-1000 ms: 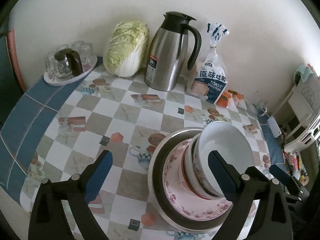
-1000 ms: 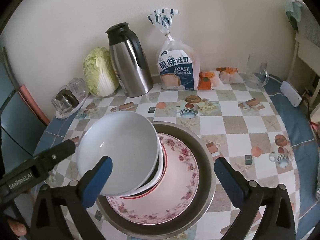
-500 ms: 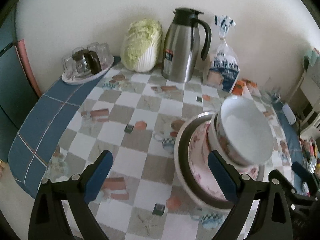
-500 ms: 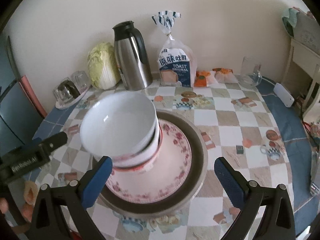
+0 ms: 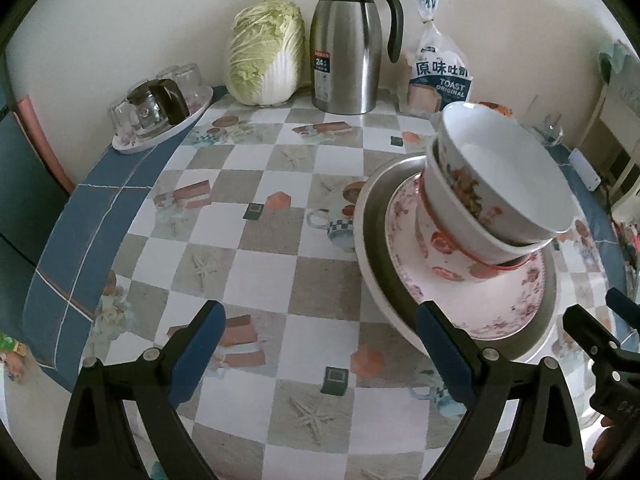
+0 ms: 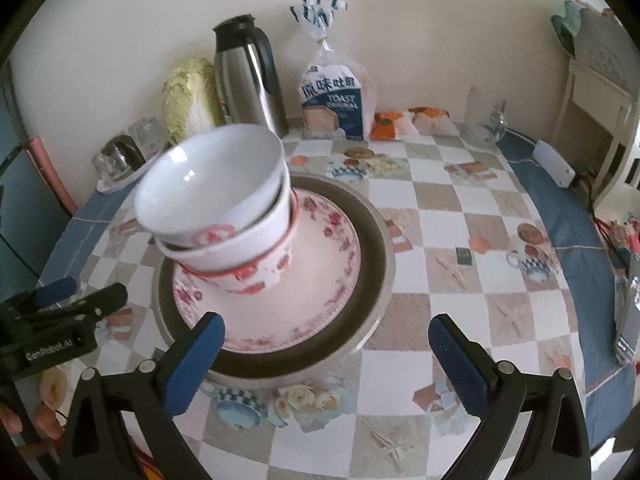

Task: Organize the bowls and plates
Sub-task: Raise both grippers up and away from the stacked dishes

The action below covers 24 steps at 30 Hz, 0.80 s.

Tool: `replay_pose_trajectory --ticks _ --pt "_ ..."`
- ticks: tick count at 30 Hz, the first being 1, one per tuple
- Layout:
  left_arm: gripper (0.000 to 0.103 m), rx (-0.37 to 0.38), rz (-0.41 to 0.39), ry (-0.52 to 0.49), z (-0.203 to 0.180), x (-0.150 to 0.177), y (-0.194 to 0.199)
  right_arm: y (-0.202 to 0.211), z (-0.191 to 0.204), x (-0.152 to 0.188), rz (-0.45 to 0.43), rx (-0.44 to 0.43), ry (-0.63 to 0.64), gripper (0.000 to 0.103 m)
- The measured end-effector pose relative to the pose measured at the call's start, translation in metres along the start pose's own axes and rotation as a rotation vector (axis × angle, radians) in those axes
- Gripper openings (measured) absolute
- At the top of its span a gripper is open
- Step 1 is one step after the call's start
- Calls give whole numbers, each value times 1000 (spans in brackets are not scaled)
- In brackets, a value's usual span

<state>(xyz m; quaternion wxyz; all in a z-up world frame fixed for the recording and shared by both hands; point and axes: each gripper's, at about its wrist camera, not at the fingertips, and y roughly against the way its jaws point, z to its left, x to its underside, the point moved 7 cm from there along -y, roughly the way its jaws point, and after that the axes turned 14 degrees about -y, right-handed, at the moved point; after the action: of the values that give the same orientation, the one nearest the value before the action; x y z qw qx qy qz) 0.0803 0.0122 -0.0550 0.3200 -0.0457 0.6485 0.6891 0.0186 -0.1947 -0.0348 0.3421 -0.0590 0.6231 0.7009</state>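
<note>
Left wrist view: left tool (image 5: 320, 344) spread wide, nothing between its pads, above the checkered surface (image 5: 248, 248). Stacked bowls (image 5: 492, 200) sit on a floral plate (image 5: 480, 300) inside a metal dish (image 5: 376, 264), to the right.

Right wrist view: right tool (image 6: 326, 354) agape, empty, at the dish's near rim (image 6: 280, 364). Bowls (image 6: 224, 208) tilt left. Left tool's tip (image 6: 60, 300) beside the dish.

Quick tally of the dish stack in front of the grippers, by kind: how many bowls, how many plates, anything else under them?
Bowls: 3, nested, the white top bowl tilted on the two below
Floral plates: 1
Metal basins: 1, its rim around the plate
Total: 5 pieces
</note>
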Motion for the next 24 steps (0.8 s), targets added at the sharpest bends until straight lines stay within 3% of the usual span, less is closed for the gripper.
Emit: replay_pose_trajectory --ticks 24 --pt "96 33 53 -53 -12 2 -15 -24 -11 10 68 45 -4 103"
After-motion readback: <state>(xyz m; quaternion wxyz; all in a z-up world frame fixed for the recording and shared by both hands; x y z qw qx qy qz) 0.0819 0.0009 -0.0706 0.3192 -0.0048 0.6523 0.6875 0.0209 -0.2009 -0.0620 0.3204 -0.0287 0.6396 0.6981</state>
